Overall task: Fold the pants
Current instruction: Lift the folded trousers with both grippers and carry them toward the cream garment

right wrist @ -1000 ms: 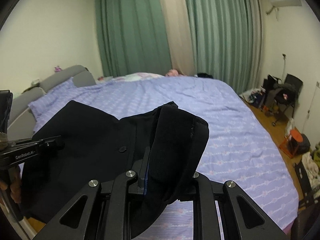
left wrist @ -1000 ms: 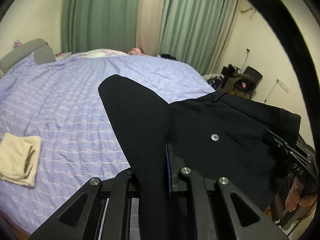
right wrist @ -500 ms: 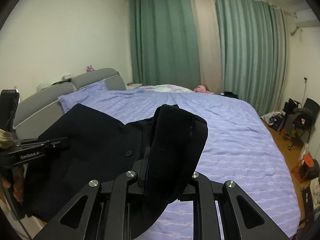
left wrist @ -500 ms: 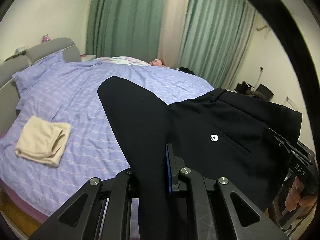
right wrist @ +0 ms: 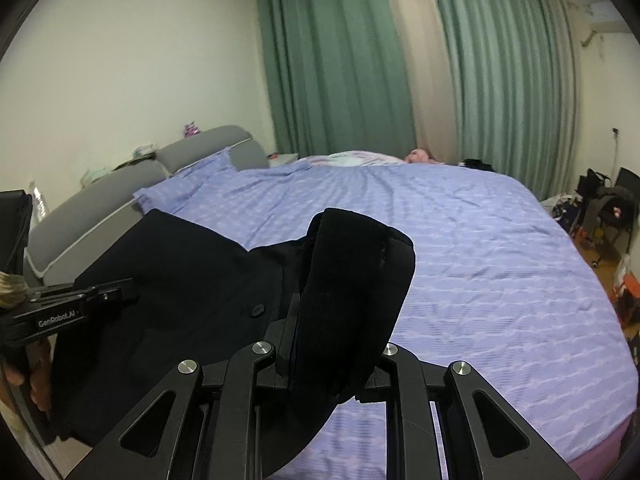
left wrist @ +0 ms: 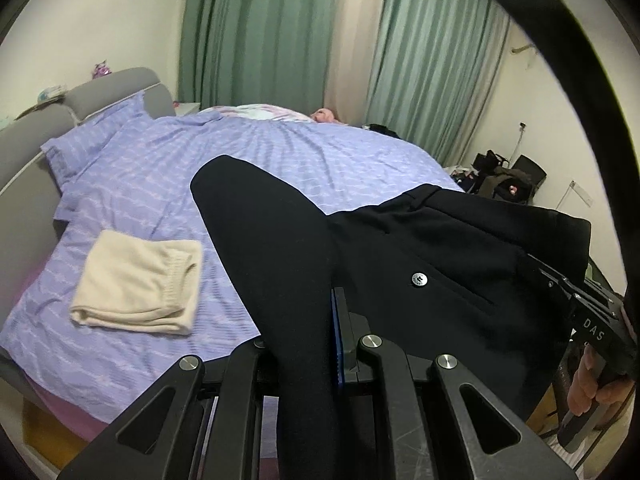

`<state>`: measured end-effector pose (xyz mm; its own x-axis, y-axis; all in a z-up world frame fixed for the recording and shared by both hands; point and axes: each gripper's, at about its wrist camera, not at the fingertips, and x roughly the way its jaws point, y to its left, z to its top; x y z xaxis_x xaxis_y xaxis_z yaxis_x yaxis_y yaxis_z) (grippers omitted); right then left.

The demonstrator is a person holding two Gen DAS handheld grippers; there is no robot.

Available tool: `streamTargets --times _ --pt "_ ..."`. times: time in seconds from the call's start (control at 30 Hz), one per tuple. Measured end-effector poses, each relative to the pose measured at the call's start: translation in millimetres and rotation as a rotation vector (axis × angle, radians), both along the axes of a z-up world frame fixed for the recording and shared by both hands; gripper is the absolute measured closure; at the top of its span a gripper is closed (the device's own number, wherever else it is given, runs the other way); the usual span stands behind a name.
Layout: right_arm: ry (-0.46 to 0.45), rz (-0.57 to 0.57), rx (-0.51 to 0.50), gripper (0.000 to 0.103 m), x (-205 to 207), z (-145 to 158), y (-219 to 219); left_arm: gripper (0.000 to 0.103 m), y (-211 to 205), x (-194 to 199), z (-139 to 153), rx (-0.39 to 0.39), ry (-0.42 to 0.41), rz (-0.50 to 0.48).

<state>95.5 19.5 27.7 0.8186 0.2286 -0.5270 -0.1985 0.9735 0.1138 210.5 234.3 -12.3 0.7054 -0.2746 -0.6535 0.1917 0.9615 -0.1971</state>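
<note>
The black pants (left wrist: 420, 264) hung in the air above the near edge of the bed (left wrist: 168, 184), stretched between the two tools and touching nothing else that could be seen. The left gripper (left wrist: 316, 320) was clamped narrow on a thick fold of the dark cloth, which rose over its fingers and hid the tips; the right gripper (right wrist: 340, 320) was likewise closed on a bunched edge of the same garment, near the waistband with its button (left wrist: 419, 279). Beside the pants, lower on the bed toward the grey headboard (left wrist: 116, 88), lay a folded cream garment (left wrist: 140, 284), well apart from the hanging cloth. The likely trouble from here was in the laying down: the cloth draped slack between the grips, so it could land creased or doubled under itself on the bed if the two tools were not kept apart and level. The bunch in the right gripper looked bulky, and a layer might slide out under its own weight. Setting down too far toward the headboard would drop the pants onto the cream garment.
</note>
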Motion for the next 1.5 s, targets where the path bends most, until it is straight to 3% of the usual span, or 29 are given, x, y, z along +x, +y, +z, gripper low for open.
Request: streamTargets --times 0.13,0.4,0.7,1.13,1.5 --pt "-0.012 0.062 0.002 0.084 6 5 28 0.090 31 1 3 -0.013 -0.010 0.041" --pt "-0.037 0.190 0.006 0.084 23 8 66 0.090 55 6 0 0.044 -0.032 0.132" --pt "0.035 0.221 0.002 0.084 39 -8 127 0.090 142 24 -31 0.014 0.045 0.119" --pt "0.182 0.023 0.062 0.084 88 -51 269 0.090 297 119 -67 0.039 0.155 -0.062" --pt "0.267 -0.005 -0.033 0.084 208 -88 369 0.090 371 249 -108 0.091 0.157 -0.140"
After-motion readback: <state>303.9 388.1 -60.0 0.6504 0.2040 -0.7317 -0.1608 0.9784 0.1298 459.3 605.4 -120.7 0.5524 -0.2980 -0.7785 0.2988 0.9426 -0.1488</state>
